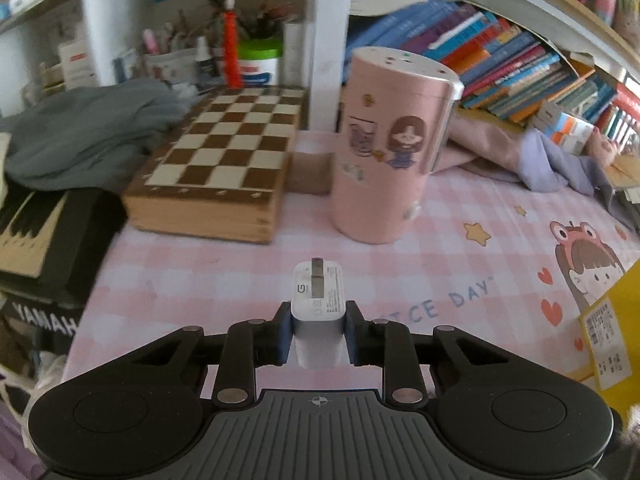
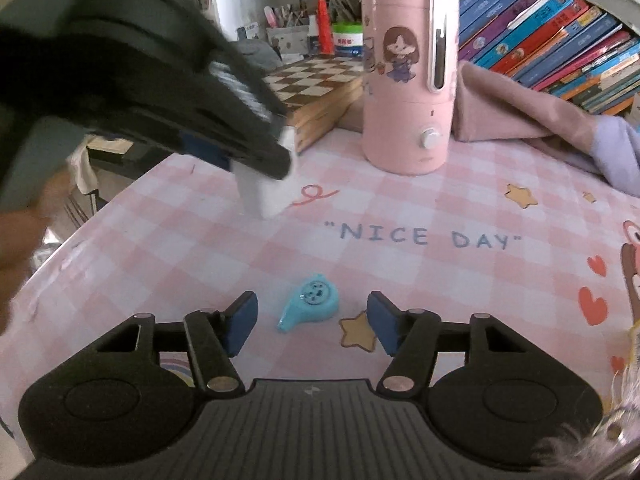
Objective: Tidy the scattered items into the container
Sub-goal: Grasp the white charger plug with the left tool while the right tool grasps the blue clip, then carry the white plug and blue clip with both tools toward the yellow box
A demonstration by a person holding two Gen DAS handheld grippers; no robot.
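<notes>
Left gripper (image 1: 318,334) is clamped on a white charger plug (image 1: 318,308), blue pads pressing both its sides, prongs pointing away from the camera. In the right wrist view the left gripper (image 2: 256,168) holds the charger plug (image 2: 266,194) tilted, its lower corner at or just above the pink checked tablecloth (image 2: 400,272) (contact unclear, blurred), near the table's left edge. Right gripper (image 2: 312,320) has its jaws partly open, nothing held; a small blue whistle-shaped item (image 2: 310,307) lies flat on the cloth between the fingers, gaps on both sides, pads not touching it.

Open room: middle of the cloth around the "NICE DAY" print is bare. Far edge is crowded: wooden chessboard box (image 1: 216,160) at the far left, pink cylindrical appliance (image 1: 390,148) upright beside it, pink and lilac cloths (image 2: 540,120) bunched at the far right. Yellow box (image 1: 612,340) sits at the right edge in the left wrist view.

Containers: pen cup and green-lidded jar (image 1: 259,62) on the shelf behind the chessboard (contents blurred, look like pens and brushes). Yellow box interior not visible.
</notes>
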